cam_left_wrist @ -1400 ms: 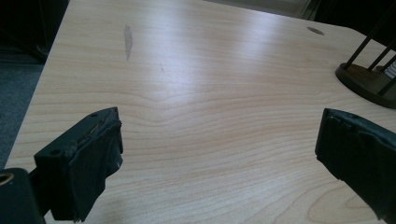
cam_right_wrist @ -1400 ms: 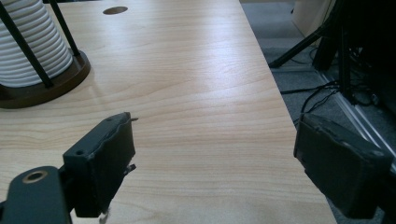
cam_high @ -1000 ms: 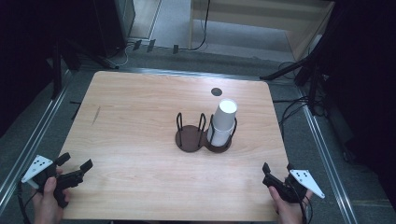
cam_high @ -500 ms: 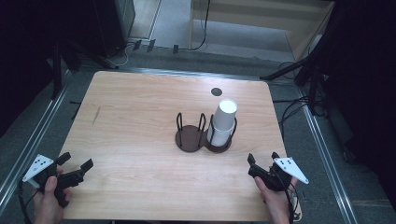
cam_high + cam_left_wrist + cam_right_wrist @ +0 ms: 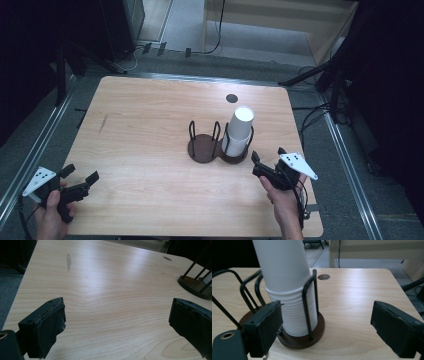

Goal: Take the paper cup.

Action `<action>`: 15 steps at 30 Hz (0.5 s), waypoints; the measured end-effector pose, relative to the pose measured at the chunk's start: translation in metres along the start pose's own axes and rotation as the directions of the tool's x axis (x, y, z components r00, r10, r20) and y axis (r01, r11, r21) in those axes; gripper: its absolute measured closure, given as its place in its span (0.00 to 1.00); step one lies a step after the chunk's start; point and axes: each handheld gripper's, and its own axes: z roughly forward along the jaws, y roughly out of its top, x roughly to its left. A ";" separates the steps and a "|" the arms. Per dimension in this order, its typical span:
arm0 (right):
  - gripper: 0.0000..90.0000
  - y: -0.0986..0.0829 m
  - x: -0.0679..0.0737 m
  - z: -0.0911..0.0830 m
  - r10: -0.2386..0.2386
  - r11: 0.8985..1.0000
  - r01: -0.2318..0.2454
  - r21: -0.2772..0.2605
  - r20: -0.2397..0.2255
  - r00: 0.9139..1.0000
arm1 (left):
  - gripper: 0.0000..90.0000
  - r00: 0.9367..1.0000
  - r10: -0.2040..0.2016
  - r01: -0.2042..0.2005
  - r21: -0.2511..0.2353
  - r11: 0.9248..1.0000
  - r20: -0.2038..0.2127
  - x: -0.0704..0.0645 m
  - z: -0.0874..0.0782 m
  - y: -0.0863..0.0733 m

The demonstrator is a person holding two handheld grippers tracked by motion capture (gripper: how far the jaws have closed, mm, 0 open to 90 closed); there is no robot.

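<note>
No legible brand, label or writing on the stack of white paper cups point(image 5: 239, 131), on the dark cup holder point(image 5: 218, 147) or on the grey plates atop the grippers.

Cup stack seated upright in the right-hand ring of the two-ring holder, right of table point(image 5: 150, 125) centre; left ring bare. Stack slightly tilted, top rising well above the wire uprights. In the right gripper view, ribbed rims of nested cups point(image 5: 289, 290) visible low in the stack, wire upright crossing its front, round dark base under it.

Small round hole point(image 5: 231, 98) in the tabletop behind the holder, near the far edge. Wide bare wood left of the holder and along the near edge; faint dark streak point(image 5: 103, 123) toward the left side. Less room to the right: holder near the right edge of the table.

Right gripper point(image 5: 260, 165) held low over the near-right part of the table, just beside the holder, pointing at the stack; jaws wide apart, nothing between them, left jaw near the holder base but not clearly touching. Right hand point(image 5: 284, 197) wrapped round the grip, forearm entering from the bottom.

Left gripper point(image 5: 80, 177) at the near-left corner, well apart from the holder, angled toward table centre; jaws spread, empty. Left hand point(image 5: 50, 215) at the table's near edge.
</note>
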 end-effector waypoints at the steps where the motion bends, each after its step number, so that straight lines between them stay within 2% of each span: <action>1: 0.11 0.002 0.002 0.001 -0.004 1.000 0.004 -0.002 -0.004 1.000 | 0.02 1.000 0.000 0.000 0.000 1.000 0.000 0.000 0.000 0.000; 6: 0.11 0.014 0.017 0.013 -0.020 1.000 0.020 -0.005 -0.033 0.999 | 0.02 1.000 0.001 -0.001 0.003 1.000 0.001 0.000 0.001 0.000; 15: 0.11 0.026 0.032 0.029 -0.034 0.999 0.034 -0.004 -0.055 0.998 | 0.01 1.000 0.001 -0.001 0.006 1.000 0.004 0.000 0.001 0.001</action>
